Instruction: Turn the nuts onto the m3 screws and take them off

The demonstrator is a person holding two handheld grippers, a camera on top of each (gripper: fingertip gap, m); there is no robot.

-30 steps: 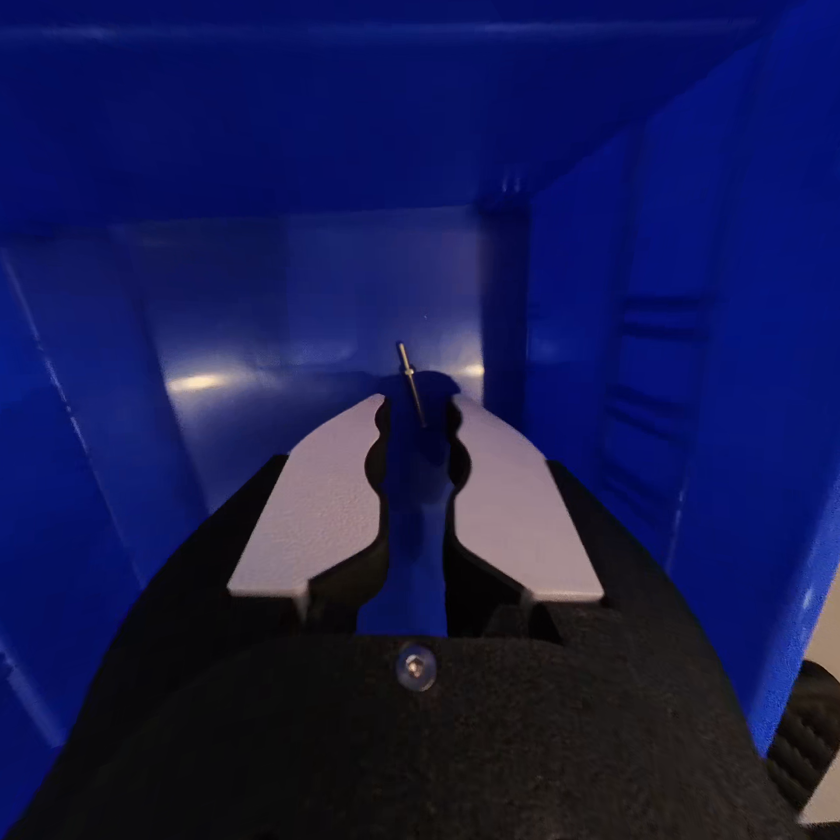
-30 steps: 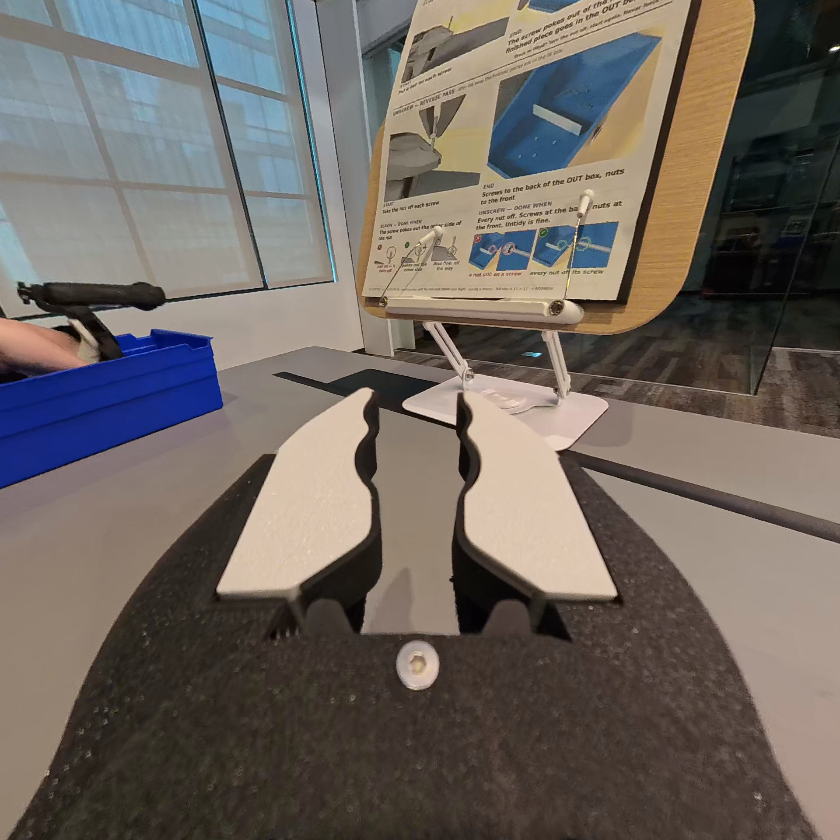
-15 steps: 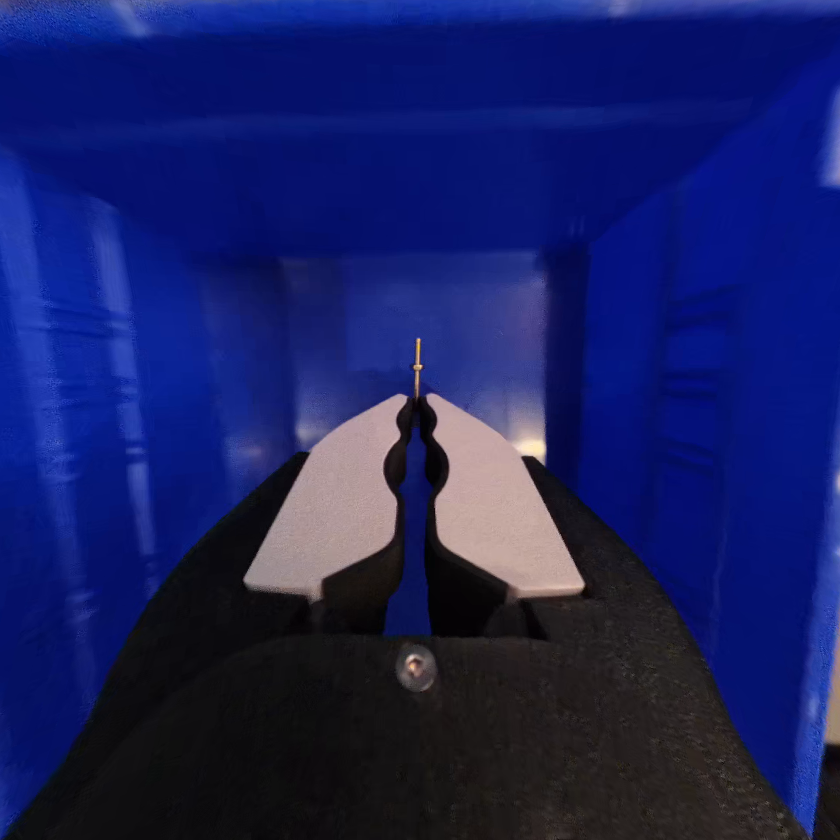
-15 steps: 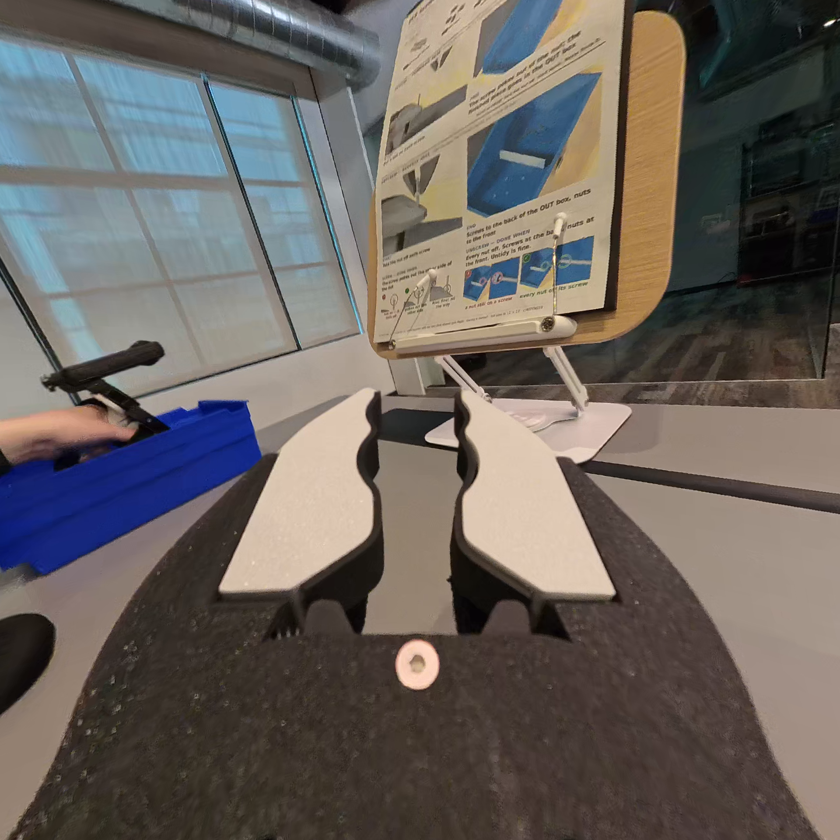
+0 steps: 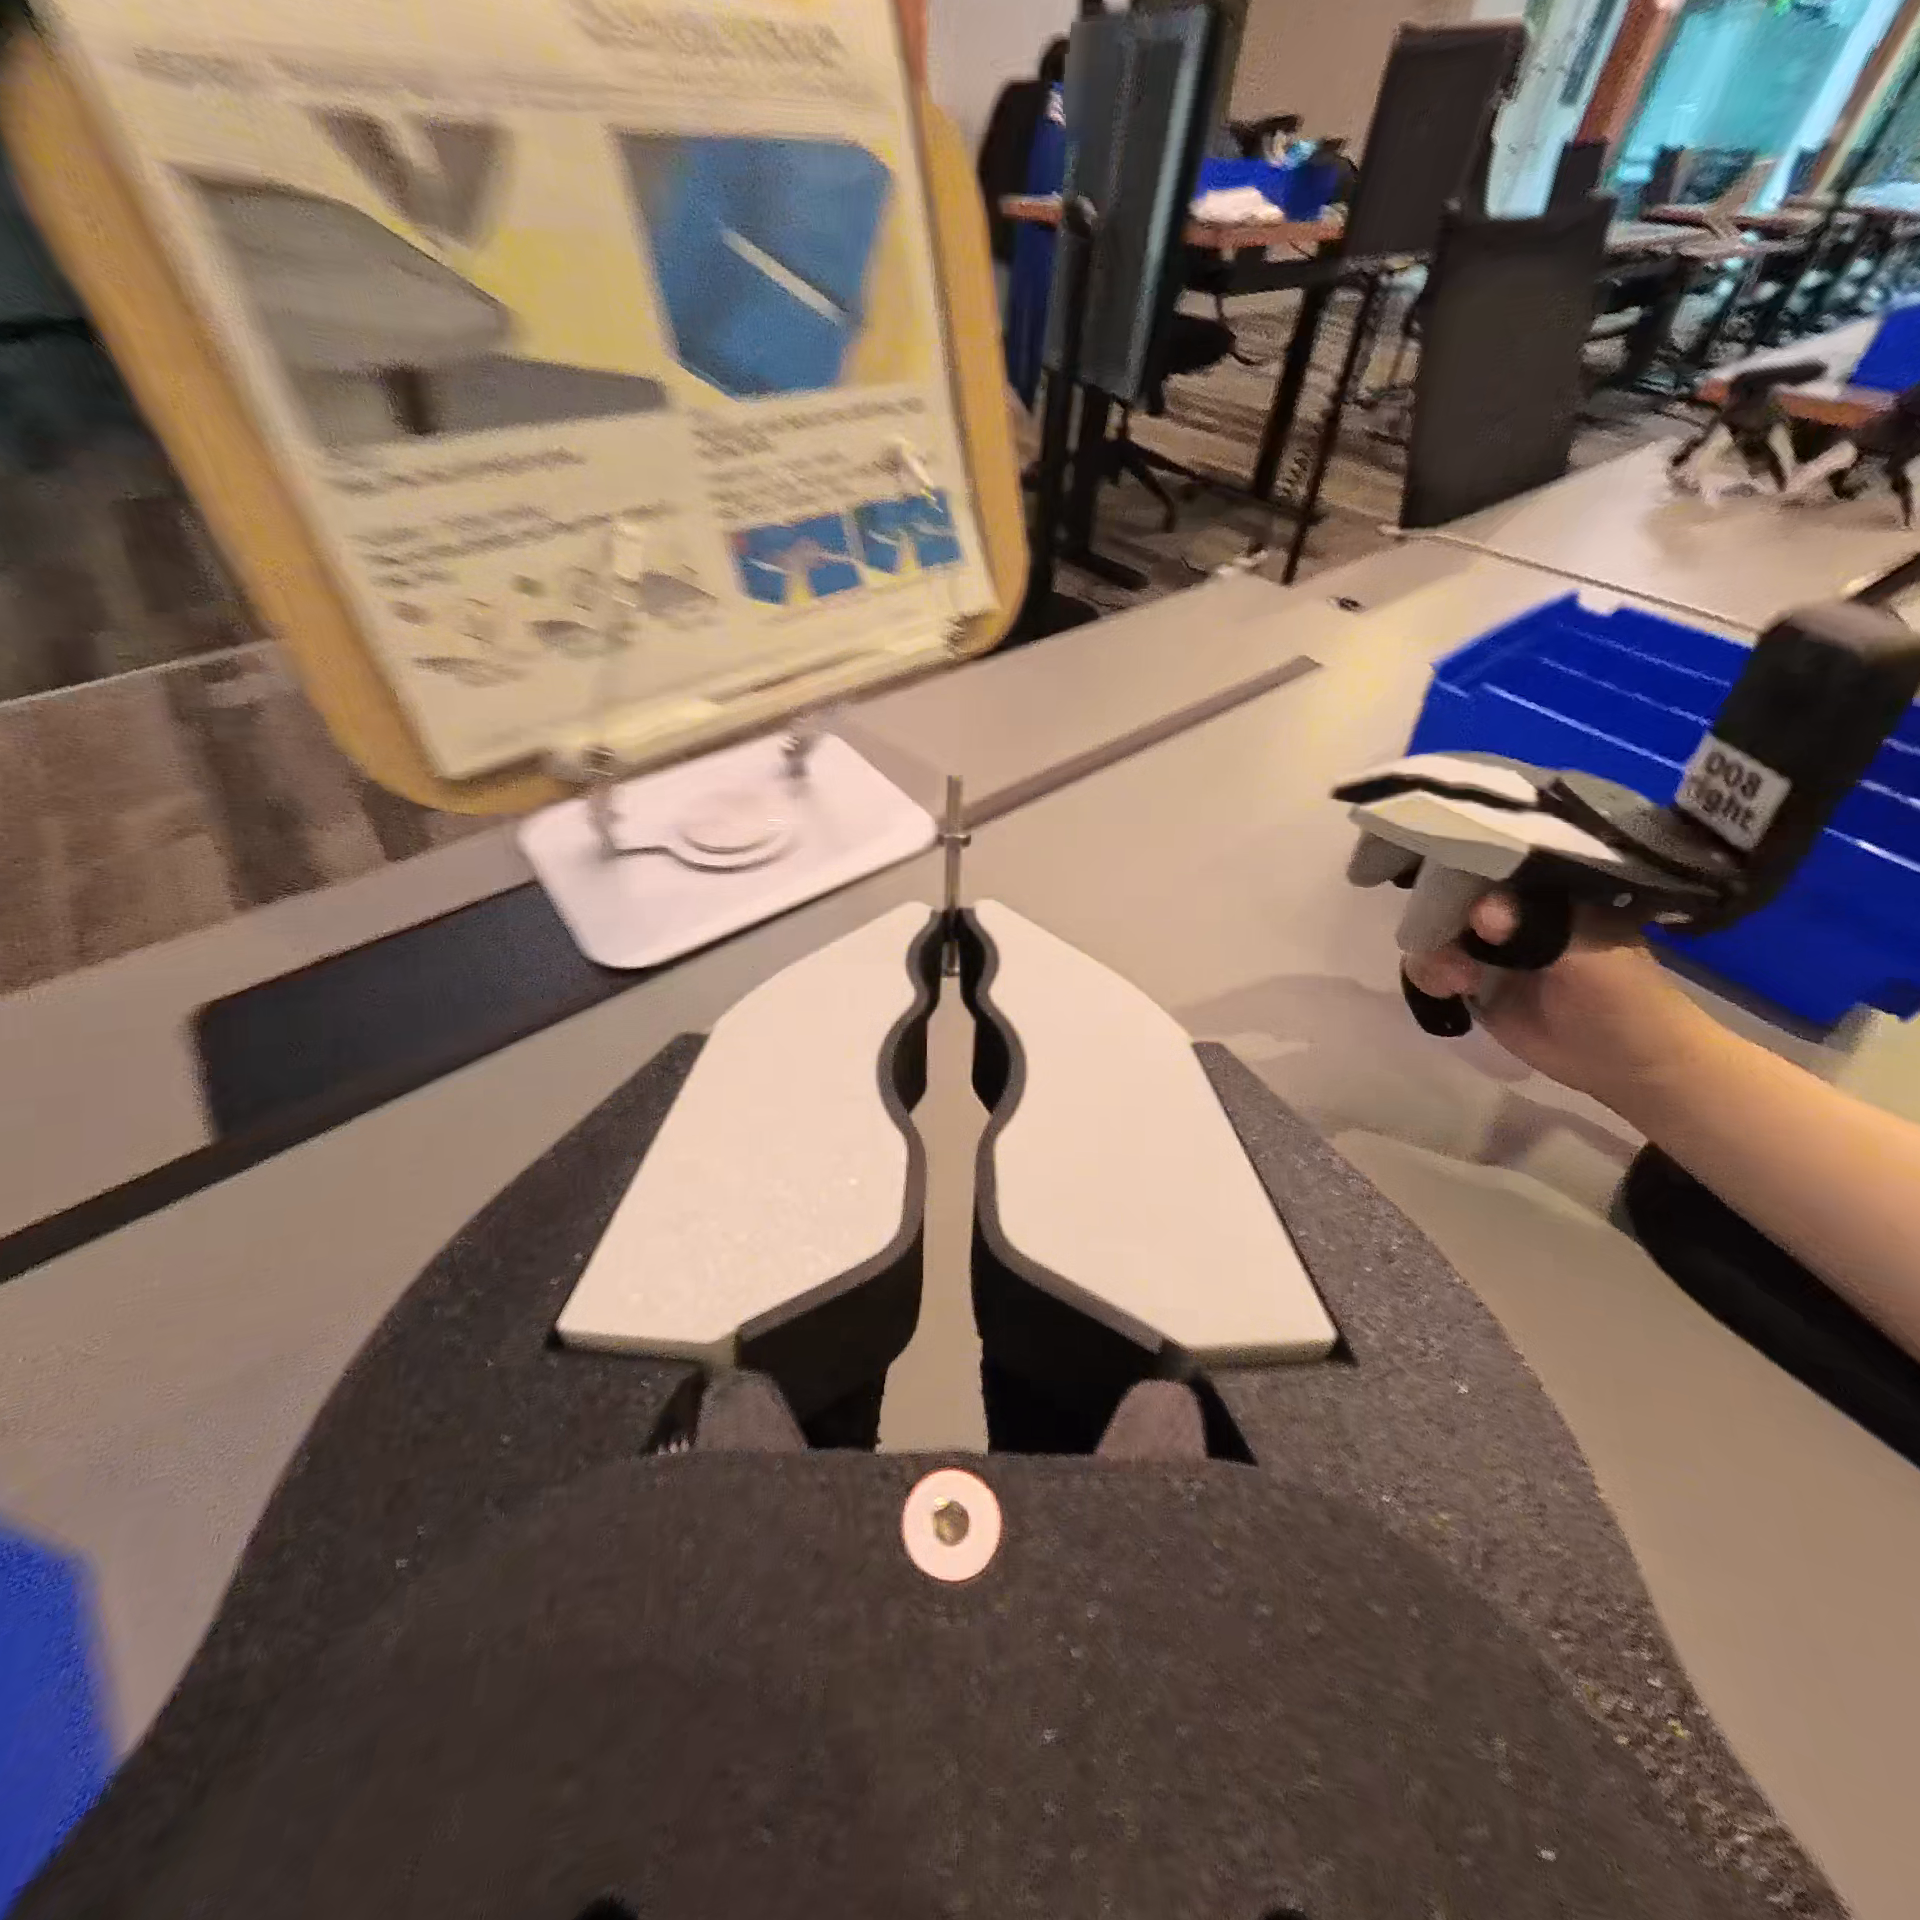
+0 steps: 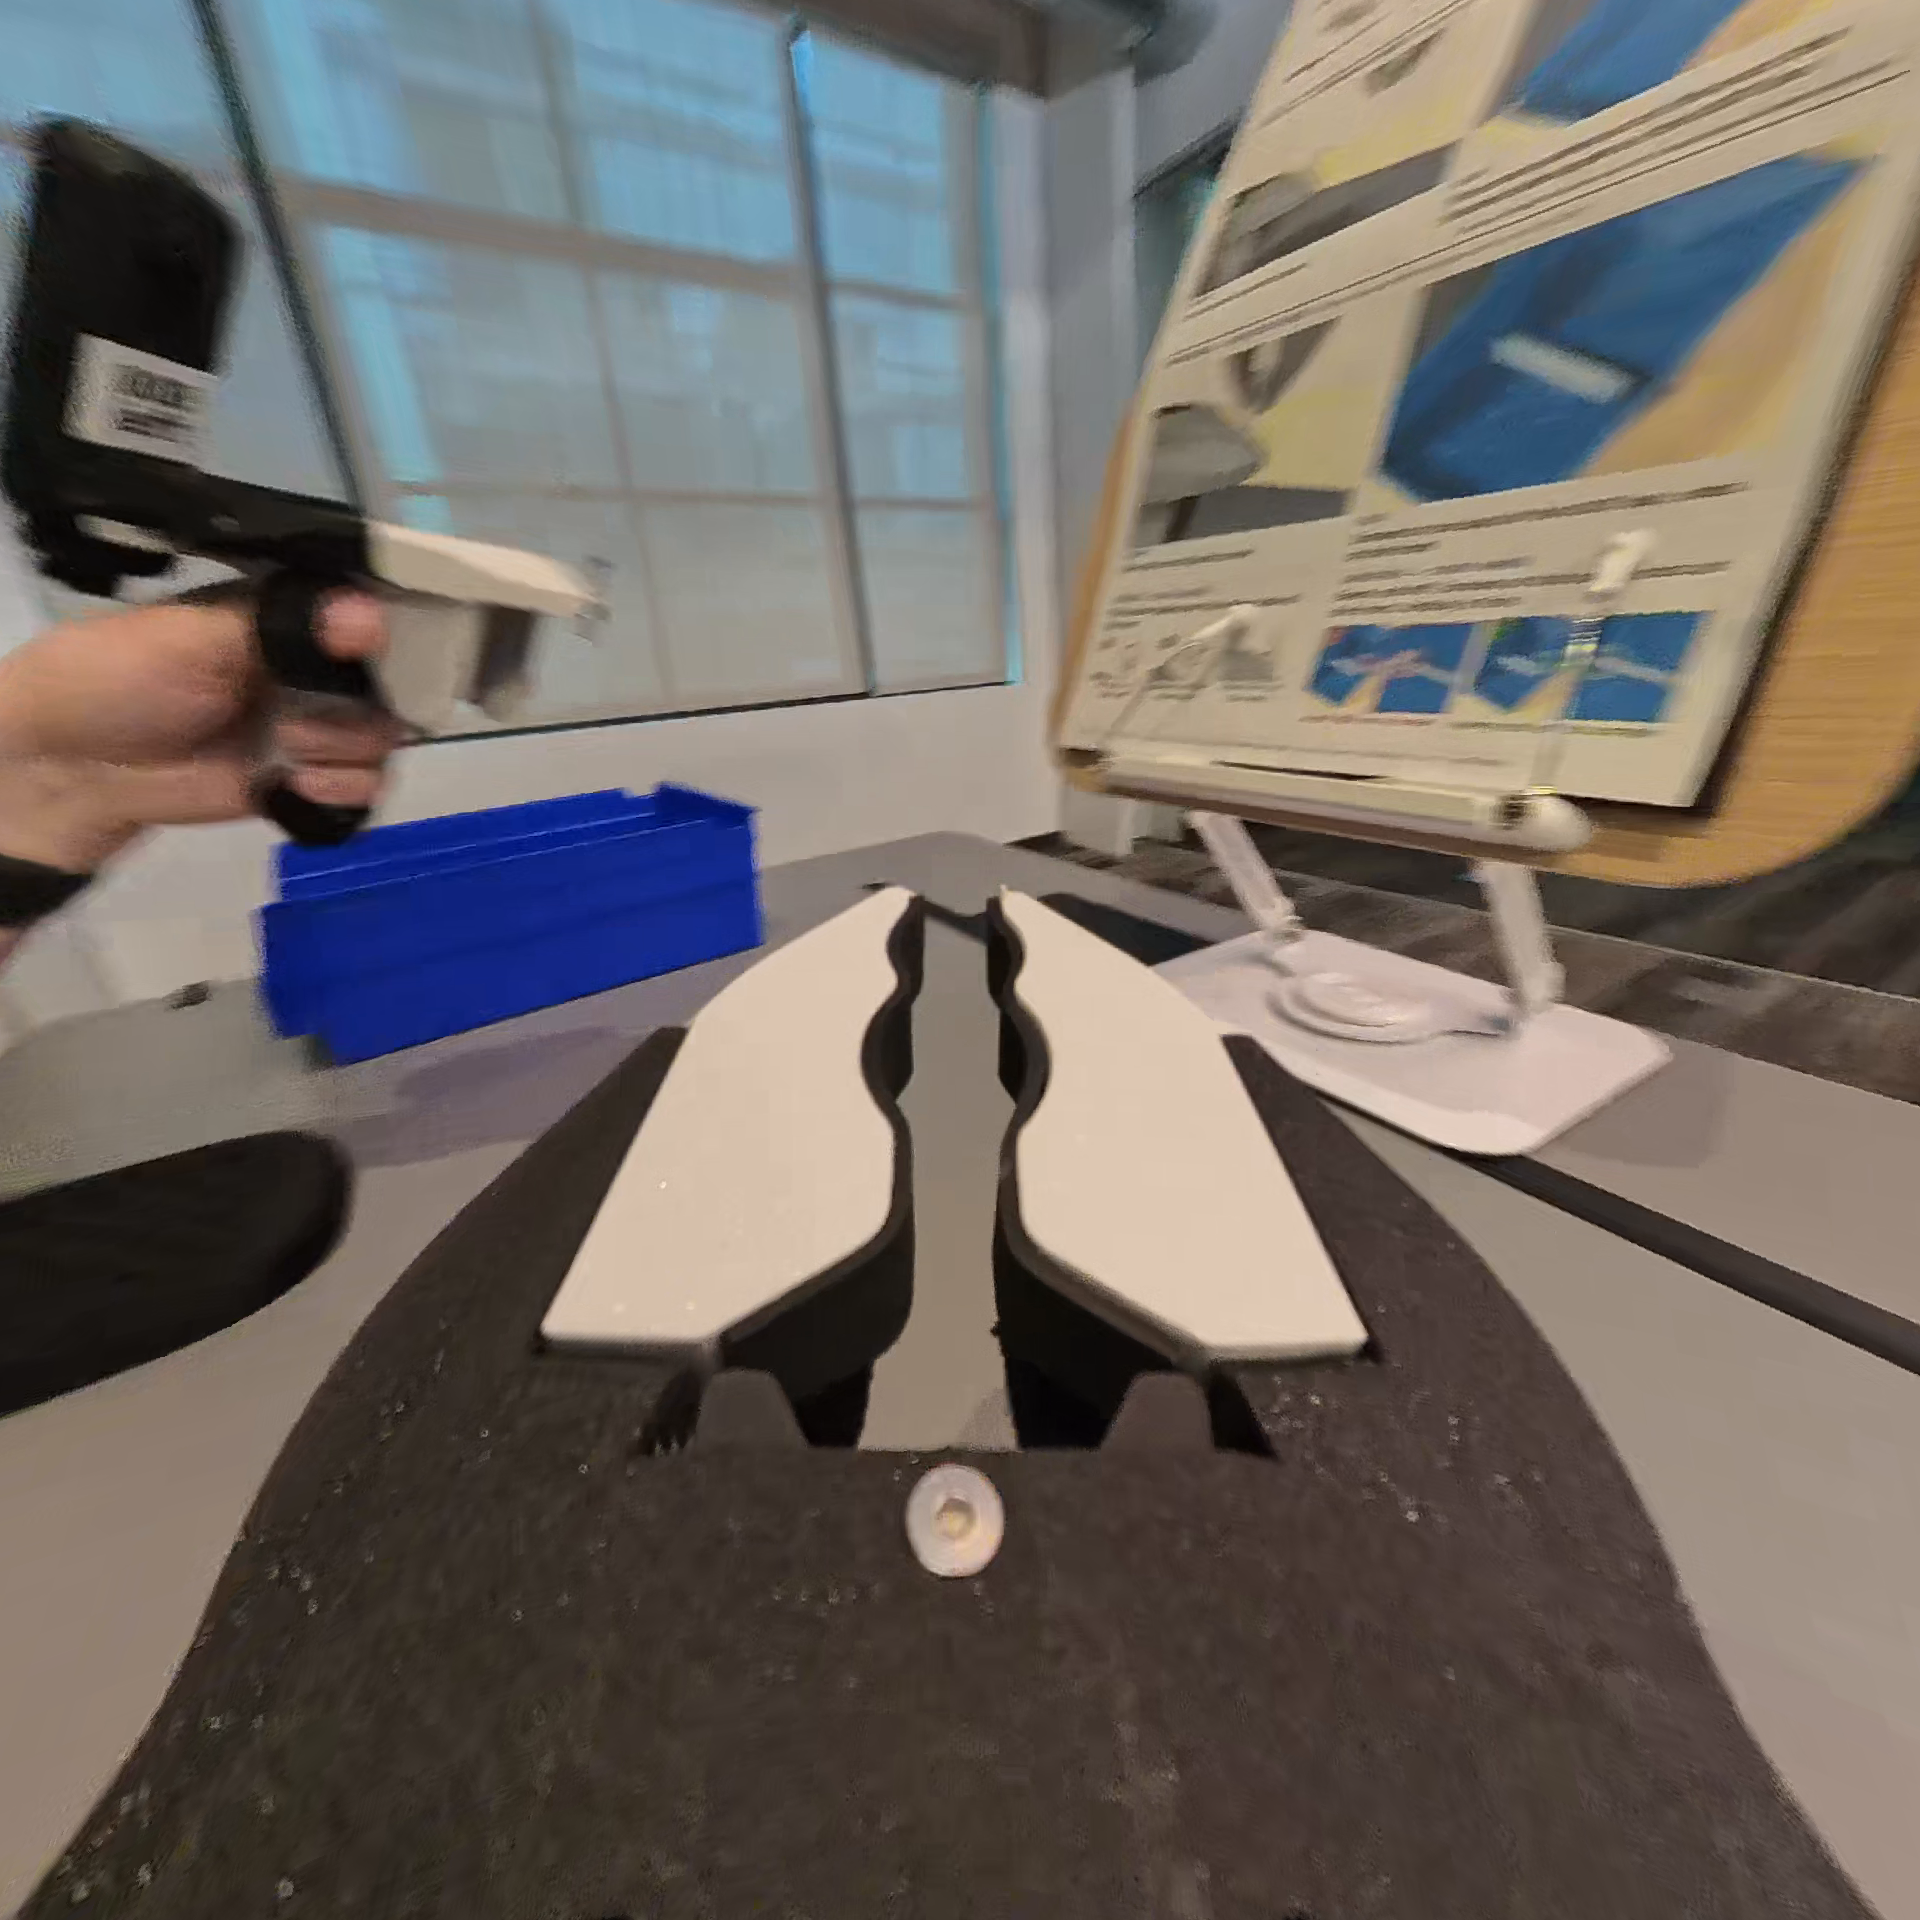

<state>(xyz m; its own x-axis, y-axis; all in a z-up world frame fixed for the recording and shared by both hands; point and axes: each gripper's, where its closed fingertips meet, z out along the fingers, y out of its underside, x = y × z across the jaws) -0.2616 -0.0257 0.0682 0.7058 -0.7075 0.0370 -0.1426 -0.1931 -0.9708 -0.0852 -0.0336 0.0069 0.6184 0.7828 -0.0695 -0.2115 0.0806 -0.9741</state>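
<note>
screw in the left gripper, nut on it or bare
Nut on. A small nut sits partway along the screw, which the left gripper pinches at its fingertips, shaft sticking out beyond them.

1. I am looking into an open-plan office or lab workspace, going by the rows of desks (image 5: 1756, 223) and dark partition panels (image 5: 1496, 301) behind my station.
2. My grey worktop (image 5: 1195, 831) carries blue parts bins (image 5: 1662, 717) and an illustrated instruction sheet (image 6: 1455, 436) on a white stand (image 6: 1455, 1060).
3. Large gridded windows (image 6: 623, 364) fill one wall, with a glass wall opposite.
</note>
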